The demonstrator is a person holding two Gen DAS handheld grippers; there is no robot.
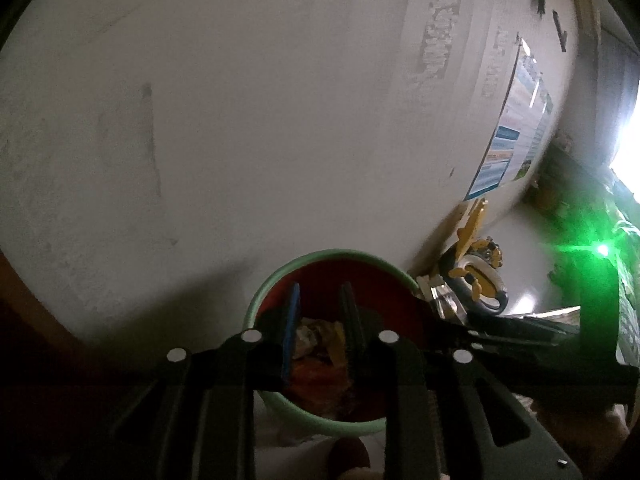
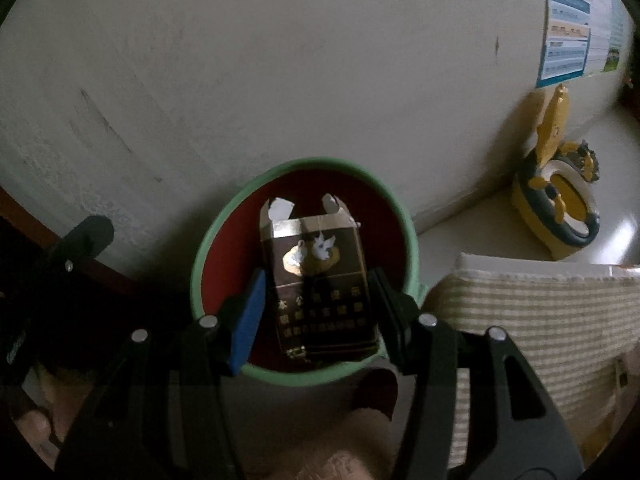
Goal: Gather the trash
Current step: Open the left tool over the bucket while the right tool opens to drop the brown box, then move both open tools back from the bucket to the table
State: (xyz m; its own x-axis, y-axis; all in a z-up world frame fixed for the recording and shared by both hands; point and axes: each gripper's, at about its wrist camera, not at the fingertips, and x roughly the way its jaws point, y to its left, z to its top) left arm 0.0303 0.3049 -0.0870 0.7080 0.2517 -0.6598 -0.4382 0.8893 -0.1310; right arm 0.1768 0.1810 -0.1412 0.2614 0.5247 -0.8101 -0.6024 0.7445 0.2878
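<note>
A round bin with a green rim [image 1: 280, 276] and red inside stands on the floor against a white wall; it also shows in the right wrist view [image 2: 224, 216]. My left gripper [image 1: 320, 312] hovers over the bin, shut on a crumpled wrapper [image 1: 316, 334]. My right gripper [image 2: 316, 292] is over the bin too. Its jaws stand on both sides of a dark brown cigarette pack [image 2: 320, 276] with an open torn top, with a small gap showing at the blue left pad [image 2: 248, 316]. The other gripper [image 2: 72, 248] shows at the left.
A yellow child's potty [image 2: 560, 208] stands by the wall at the right; it also shows in the left wrist view [image 1: 476, 268]. A striped cloth-covered box [image 2: 532, 308] lies right of the bin. A poster [image 2: 572, 28] hangs on the wall.
</note>
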